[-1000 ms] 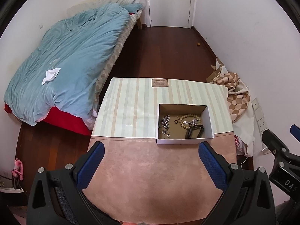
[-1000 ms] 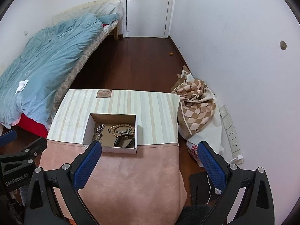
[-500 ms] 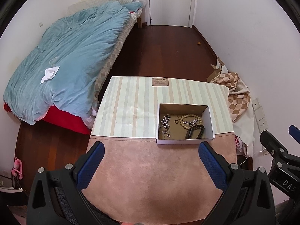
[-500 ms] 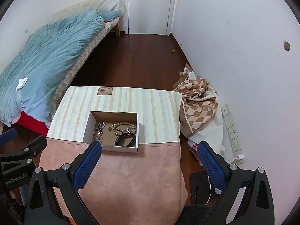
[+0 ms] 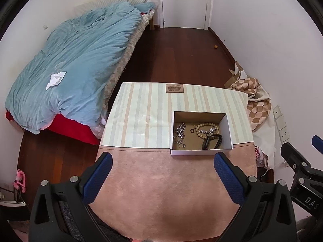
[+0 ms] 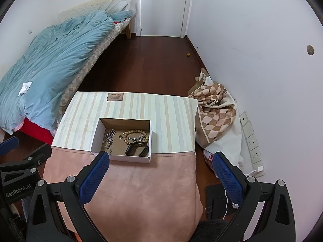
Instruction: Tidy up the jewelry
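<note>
Left tongs (image 5: 162, 162), right tongs (image 6: 160, 162): black frames, blue textured pads, silver screws.

"GenRobot.AI" in pale lettering runs along the black body of the left gripper (image 6: 22, 183), seen from the right wrist view. From the left wrist view, the letters "DAS" show on the right gripper (image 5: 302, 173). A brown plaque (image 5: 174, 88) on the striped table (image 5: 141, 111) carries print too small to read.
</note>
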`<action>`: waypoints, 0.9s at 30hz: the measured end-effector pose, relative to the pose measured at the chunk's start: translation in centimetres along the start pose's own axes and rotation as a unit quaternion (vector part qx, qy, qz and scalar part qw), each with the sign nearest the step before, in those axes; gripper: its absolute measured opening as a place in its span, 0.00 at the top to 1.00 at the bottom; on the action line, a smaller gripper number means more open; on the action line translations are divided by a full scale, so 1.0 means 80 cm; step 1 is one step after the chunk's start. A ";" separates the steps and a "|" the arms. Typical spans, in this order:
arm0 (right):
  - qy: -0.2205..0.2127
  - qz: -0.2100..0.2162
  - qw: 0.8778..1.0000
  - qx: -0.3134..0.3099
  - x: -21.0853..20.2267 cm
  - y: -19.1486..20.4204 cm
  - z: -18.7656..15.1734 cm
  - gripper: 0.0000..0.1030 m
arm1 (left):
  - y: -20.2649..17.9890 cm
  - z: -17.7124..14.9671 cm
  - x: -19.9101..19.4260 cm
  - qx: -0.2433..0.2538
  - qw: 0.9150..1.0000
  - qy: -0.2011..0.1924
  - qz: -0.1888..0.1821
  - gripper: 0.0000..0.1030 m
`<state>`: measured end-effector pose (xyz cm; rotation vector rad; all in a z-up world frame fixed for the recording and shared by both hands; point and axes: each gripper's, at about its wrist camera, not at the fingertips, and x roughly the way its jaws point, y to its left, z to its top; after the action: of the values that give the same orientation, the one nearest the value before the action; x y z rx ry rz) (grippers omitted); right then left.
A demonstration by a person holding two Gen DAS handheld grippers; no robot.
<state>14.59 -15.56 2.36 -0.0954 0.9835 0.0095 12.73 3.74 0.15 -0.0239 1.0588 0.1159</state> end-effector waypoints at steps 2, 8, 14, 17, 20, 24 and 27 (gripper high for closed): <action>0.000 0.001 1.000 0.001 0.000 0.000 0.000 0.00 | 0.000 -0.001 0.000 -0.001 1.000 0.000 -0.001 0.01; 0.001 0.001 1.000 0.001 0.001 0.000 -0.001 0.00 | 0.002 -0.002 -0.001 0.001 1.000 -0.001 -0.001 0.01; 0.004 0.005 1.000 0.004 0.001 0.000 -0.003 0.00 | 0.003 -0.003 -0.005 -0.002 1.000 -0.003 -0.003 0.01; 0.005 0.005 1.000 0.004 0.001 0.001 -0.006 0.00 | 0.002 -0.003 -0.010 -0.002 1.000 -0.007 -0.001 0.01; 0.007 0.007 1.000 0.005 0.003 0.001 -0.008 0.00 | 0.001 -0.003 -0.013 -0.001 1.000 -0.009 0.000 0.01; 0.009 0.010 1.000 0.005 0.004 0.001 -0.008 0.00 | 0.000 -0.004 -0.013 -0.002 1.000 -0.010 0.002 0.01; 0.010 0.012 1.000 0.007 0.005 0.000 -0.008 0.00 | 0.000 -0.004 -0.013 -0.002 1.000 -0.011 0.004 0.01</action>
<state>14.32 -15.60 1.68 -0.0718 1.0042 0.0240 11.95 3.66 0.95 -0.0216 1.0371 0.1244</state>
